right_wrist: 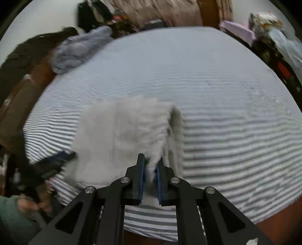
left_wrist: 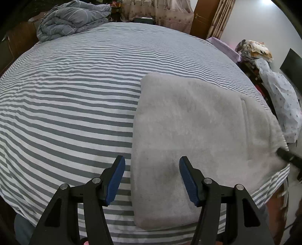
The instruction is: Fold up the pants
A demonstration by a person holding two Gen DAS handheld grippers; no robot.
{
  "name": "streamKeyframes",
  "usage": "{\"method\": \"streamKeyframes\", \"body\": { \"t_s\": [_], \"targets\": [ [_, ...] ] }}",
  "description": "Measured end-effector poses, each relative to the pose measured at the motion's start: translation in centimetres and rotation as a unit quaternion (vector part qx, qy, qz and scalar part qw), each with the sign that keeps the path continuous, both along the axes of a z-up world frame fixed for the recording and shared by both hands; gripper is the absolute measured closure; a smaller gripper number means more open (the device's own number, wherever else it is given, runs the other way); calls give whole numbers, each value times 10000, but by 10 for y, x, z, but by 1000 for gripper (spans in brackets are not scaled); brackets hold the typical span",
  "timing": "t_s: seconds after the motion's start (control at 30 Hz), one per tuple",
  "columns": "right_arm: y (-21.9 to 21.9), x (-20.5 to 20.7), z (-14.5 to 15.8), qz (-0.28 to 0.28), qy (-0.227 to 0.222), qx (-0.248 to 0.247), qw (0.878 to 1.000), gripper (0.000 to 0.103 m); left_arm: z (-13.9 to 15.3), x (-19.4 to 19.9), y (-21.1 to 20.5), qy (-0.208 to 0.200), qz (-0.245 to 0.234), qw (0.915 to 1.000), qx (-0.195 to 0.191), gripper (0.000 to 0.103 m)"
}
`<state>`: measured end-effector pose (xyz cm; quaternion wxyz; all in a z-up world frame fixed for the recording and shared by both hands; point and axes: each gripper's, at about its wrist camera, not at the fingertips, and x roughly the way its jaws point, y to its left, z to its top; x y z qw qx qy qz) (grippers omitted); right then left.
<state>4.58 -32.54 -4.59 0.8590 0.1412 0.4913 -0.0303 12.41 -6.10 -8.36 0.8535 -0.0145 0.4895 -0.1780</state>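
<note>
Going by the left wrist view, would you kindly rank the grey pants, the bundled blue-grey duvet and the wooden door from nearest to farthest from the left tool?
1. Grey pants, just ahead of the left tool, to the right.
2. Bundled duvet, far left corner of the bed.
3. Wooden door, beyond the bed, upper right.

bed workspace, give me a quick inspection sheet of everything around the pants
surface: striped bed sheet, mostly flat.
job's things: grey fleece pants folded into a block near the bed's front right.
clutter: bunched blue-grey duvet at the far left corner.
grippers: left claw open, above the pants' left edge; right claw shut on the pants' edge.
cables: nothing seen.
surroundings: wooden door, piled laundry right of the bed; right view blurred.
</note>
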Motion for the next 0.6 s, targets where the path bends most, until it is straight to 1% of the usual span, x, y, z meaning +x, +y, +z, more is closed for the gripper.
{"method": "streamKeyframes", "body": {
  "t_s": [0.07, 0.17, 0.27, 0.4, 0.43, 0.5, 0.53, 0.57, 0.6],
  "targets": [
    [-3, -2, -13, -97, 78, -33, 9999, 95, 1, 0, 0, -37, -39, 10000, 35, 43],
    [-6, -1, -21, -177, 152, -50, 9997, 94, 0, 0, -3, -78, -133, 9998, 111, 43],
    [-9, 1, -30, -250, 235, -13, 9994, 92, -4, -3, -8, -17, -281, 9995, 131, 43],
    [-13, 3, -34, -317, 243, 176, 9990, 90, -16, -10, -15, 30, -452, 9983, 361, 40],
    [-14, 4, -33, -321, 251, 245, 9989, 88, -17, -11, -15, 24, -443, 9985, 320, 39],
    [-16, 2, -28, -343, 187, 368, 9986, 81, -19, -9, -12, 80, -391, 9989, 253, 39],
    [-18, 3, -24, -354, 191, 406, 9984, 70, -19, -9, -12, 99, -381, 9989, 241, 39],
    [-19, 3, -21, -338, 183, 453, 9982, 65, -18, -8, -12, 108, -371, 9990, 236, 39],
    [-21, 3, -14, -295, 88, 539, 9981, 65, -16, -8, -11, 100, -350, 9991, 232, 39]
  ]
}}
